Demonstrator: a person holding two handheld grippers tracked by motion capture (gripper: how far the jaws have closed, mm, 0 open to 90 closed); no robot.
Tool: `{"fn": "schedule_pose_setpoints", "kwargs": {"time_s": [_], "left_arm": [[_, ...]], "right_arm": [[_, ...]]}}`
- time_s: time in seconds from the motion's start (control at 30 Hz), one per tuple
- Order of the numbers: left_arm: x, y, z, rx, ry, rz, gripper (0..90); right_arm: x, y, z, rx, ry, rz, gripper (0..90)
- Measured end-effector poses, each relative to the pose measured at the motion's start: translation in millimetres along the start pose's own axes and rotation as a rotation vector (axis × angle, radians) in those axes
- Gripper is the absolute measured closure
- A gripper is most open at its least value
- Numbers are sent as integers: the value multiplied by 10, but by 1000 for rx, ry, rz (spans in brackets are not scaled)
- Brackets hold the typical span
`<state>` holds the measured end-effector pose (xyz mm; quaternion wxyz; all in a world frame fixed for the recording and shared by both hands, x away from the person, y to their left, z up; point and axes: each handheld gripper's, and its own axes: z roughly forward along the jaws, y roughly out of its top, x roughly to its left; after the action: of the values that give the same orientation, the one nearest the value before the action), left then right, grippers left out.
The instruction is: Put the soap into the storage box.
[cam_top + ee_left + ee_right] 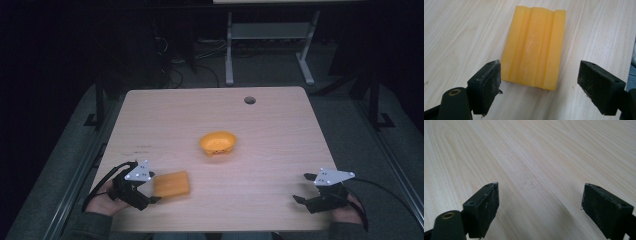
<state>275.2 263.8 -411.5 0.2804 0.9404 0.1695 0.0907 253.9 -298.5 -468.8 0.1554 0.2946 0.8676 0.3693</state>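
Note:
A flat orange ridged block (171,184) lies on the wooden table (215,115) near the front left. My left gripper (152,186) stands open just left of it. In the left gripper view the block (535,47) lies flat ahead of the left gripper (540,82), its near end reaching between the two spread jaws without touching them. An orange bowl (218,143) sits at the table's middle. My right gripper (301,188) is open near the front right corner; the right gripper view shows the right gripper (541,205) over bare wood with nothing between its jaws.
A round cable hole (249,100) is near the table's far edge. Beyond the table stand white desk legs (229,50) and cables on a grey floor. Dark metal rails run along both sides of the table.

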Motion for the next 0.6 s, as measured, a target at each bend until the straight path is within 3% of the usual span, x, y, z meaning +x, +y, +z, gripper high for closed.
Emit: {"fn": "schedule_pose_setpoints", "kwargs": {"time_s": [0.6], "left_arm": [[35, 186, 206, 44, -30, 30, 184]], "right_arm": [[-1, 5, -22, -16, 1, -4, 140]]}}
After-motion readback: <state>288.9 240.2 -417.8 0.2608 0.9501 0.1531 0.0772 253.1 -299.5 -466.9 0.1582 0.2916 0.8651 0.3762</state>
